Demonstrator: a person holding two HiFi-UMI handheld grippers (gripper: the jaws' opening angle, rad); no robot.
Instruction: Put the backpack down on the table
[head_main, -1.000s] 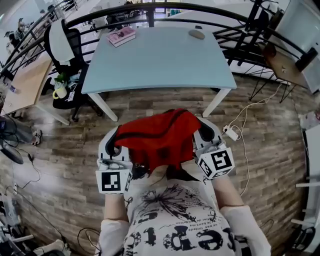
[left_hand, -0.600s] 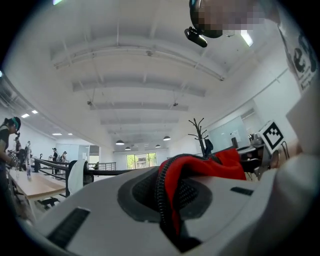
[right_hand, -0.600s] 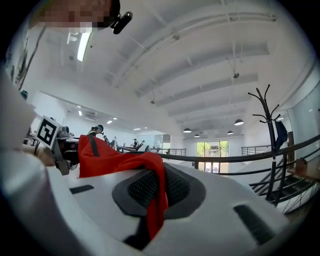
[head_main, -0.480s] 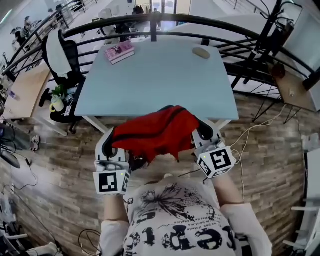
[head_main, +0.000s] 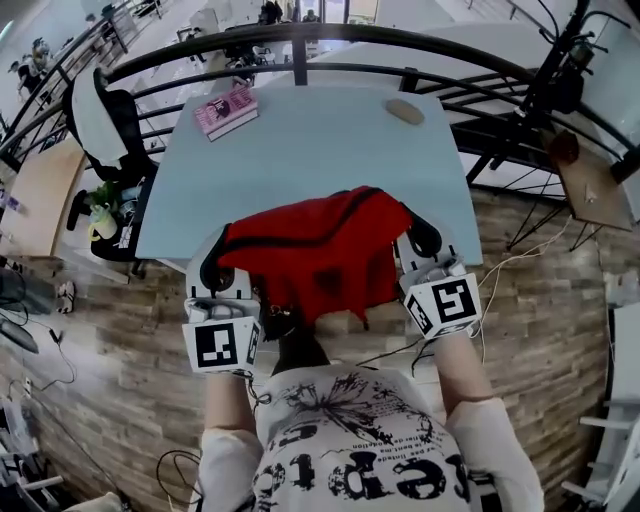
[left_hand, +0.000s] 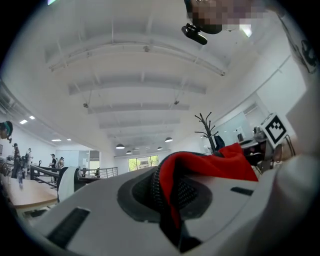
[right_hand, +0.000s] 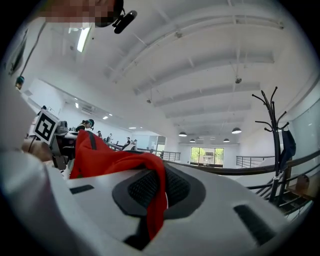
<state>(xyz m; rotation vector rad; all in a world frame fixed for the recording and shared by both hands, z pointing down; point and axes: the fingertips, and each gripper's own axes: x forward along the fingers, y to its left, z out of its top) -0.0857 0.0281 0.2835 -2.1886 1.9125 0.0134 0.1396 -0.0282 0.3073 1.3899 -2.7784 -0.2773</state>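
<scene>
In the head view a red backpack hangs stretched between my two grippers, over the near edge of the pale blue table. My left gripper is shut on its left edge, my right gripper on its right edge. The left gripper view shows red fabric pinched between the dark pads of the left gripper. Seen from the right gripper view, the same red fabric is clamped in the right gripper. The backpack's underside is hidden.
A pink book lies at the table's far left and a tan oval object at its far right. A black railing curves behind the table. An office chair stands left, and a white cable crosses the wooden floor right.
Both grippers have carried the backpack forward from over the floor to the table's near edge. The grip on it is unchanged.
</scene>
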